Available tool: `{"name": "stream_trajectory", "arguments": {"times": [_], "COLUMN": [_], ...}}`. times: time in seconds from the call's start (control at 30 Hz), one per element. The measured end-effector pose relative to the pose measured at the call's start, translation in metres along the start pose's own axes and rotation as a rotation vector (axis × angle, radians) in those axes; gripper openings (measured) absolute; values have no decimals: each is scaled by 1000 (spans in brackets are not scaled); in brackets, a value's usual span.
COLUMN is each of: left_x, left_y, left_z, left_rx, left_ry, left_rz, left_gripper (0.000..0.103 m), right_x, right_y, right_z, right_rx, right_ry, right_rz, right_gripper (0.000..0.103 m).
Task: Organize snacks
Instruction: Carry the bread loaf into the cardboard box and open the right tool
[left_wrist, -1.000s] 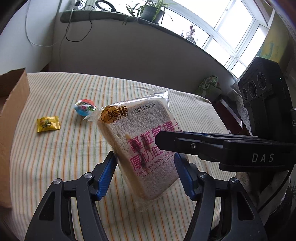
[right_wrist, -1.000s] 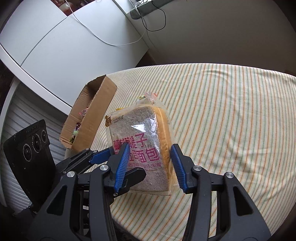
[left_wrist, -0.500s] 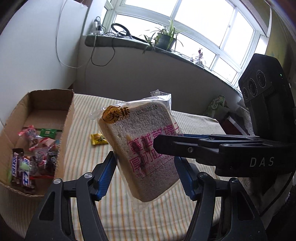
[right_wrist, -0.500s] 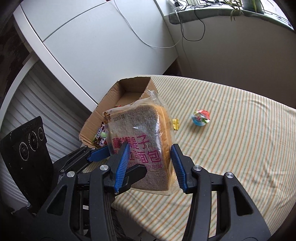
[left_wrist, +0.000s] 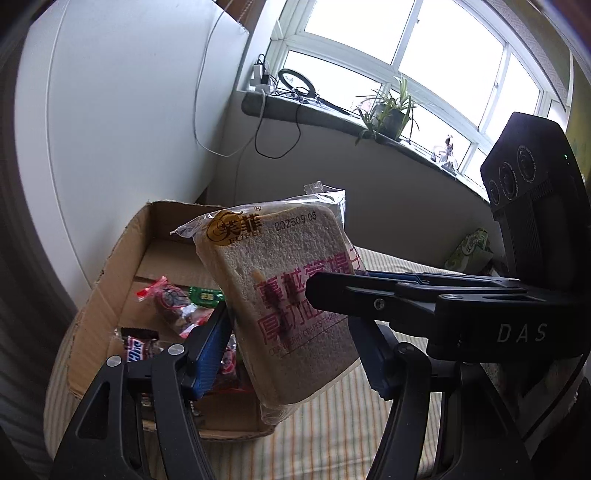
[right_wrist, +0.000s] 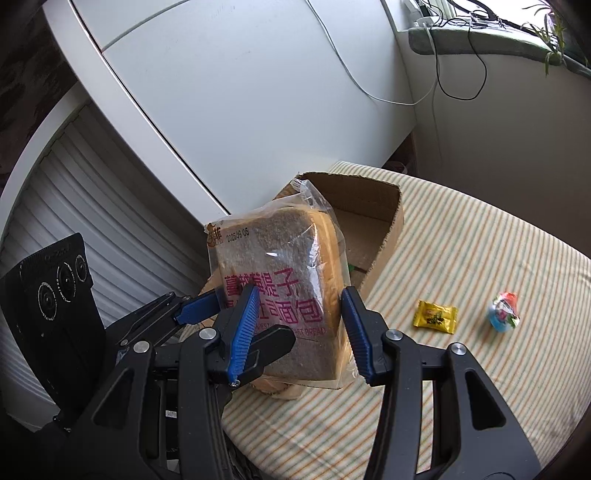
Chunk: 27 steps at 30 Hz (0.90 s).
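A clear bag of sliced bread (left_wrist: 284, 295) with pink print hangs in the air, held from both sides. My left gripper (left_wrist: 291, 347) is shut on it and my right gripper (right_wrist: 299, 328) is shut on it too. The bag (right_wrist: 280, 291) hovers beside and above an open cardboard box (left_wrist: 110, 280) that holds several wrapped snacks (left_wrist: 173, 302). In the right wrist view the box (right_wrist: 384, 225) stands behind the bread on the striped table.
A yellow candy packet (right_wrist: 436, 316) and a round blue-and-red wrapped sweet (right_wrist: 502, 312) lie on the striped tablecloth (right_wrist: 480, 240) right of the box. A white cabinet and wall stand behind the box. A windowsill with a plant (left_wrist: 391, 110) runs along the back.
Both grippers have carried the bread bag leftward from over the table toward the cardboard box. The box with its snacks has come into full view beneath and behind the bag.
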<state>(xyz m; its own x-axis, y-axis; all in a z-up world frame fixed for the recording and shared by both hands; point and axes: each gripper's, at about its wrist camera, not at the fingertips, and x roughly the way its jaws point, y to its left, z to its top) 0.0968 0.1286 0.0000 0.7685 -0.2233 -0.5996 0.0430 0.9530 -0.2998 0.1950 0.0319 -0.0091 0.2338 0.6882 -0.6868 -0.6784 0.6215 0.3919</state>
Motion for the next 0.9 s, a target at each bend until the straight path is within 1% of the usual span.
{"name": "stream_trajectory", "arguments": {"times": [0.23,0.47,0.5,0.53,0.57,0.6,0.63,0.9], "left_x": [8,22,22,24,25,26,26,17], "left_y": [35,54,55,56,57,57,58,64], "left_z": [15,19,19,18,18,17,17,13], "left_rx": [-31,-53,-55,-59,-61,-60,-59,-75], "left_ry": [2,17,19,22,24,24,22,12], "left_rz": [46,81,85,89,98,109,118,134], "left_gripper": [64,64,64,64,64,64,64,64], "right_x": [33,51,52,53,54,53,51,42], "right_y": [6,5,6,6,5,4,3,-9], "right_z": [20,27,28,28,28,28,28,28], "right_rx": [-19,-28,-29,-29,-30,-32,-33,-18], "right_ry": [25,43,43,40,33,25,20,9], "right_rz": [9,-13,-27,-42,-55,-65,-73,-92], "right_gripper": [49,49,52,60,64,70,72,72]}}
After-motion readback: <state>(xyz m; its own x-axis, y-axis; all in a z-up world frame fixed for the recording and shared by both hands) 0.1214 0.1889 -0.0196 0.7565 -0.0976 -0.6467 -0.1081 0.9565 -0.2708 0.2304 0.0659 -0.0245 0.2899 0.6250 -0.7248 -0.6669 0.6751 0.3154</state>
